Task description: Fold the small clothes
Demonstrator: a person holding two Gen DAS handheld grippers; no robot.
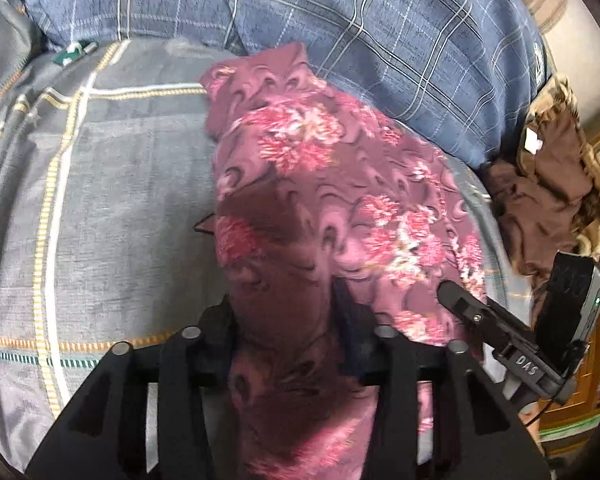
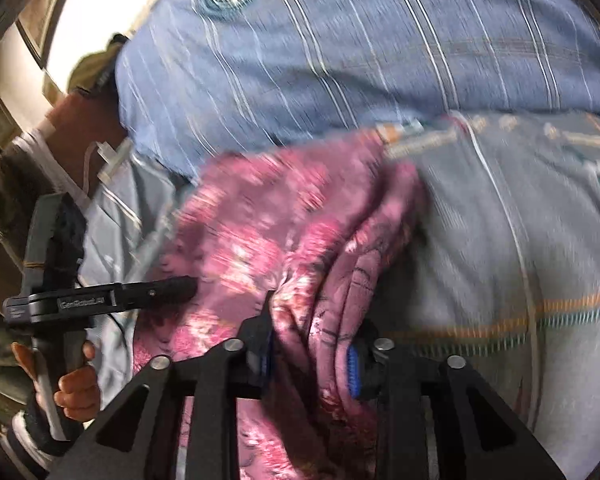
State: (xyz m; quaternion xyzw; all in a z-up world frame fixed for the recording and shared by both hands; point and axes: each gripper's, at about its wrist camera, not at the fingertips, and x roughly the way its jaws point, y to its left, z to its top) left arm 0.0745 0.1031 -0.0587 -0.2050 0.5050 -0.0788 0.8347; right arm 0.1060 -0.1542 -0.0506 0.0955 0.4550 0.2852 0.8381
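A pink floral garment (image 1: pixel 320 184) lies spread on the grey checked bedsheet (image 1: pixel 120 184). Its near end runs up between the fingers of my left gripper (image 1: pixel 286 308), whose jaws stand apart, with a dark gap showing beside the right finger. In the right wrist view the same garment (image 2: pixel 260 232) is bunched into folds that pass between the blue pads (image 2: pixel 353 372) of my right gripper (image 2: pixel 310 344), and the cloth sits loosely there. Each gripper shows in the other's view: the right one (image 1: pixel 452 294) resting on the cloth's right side, the left one (image 2: pixel 182 285) held by a hand (image 2: pixel 76 388).
A blue plaid quilt (image 1: pixel 360 24) is heaped along the far side of the bed. A brown garment with a patterned trim (image 1: pixel 552 188) lies at the right edge. A small green and white tag (image 1: pixel 74 53) sits at the far left. The right wrist view is blurred.
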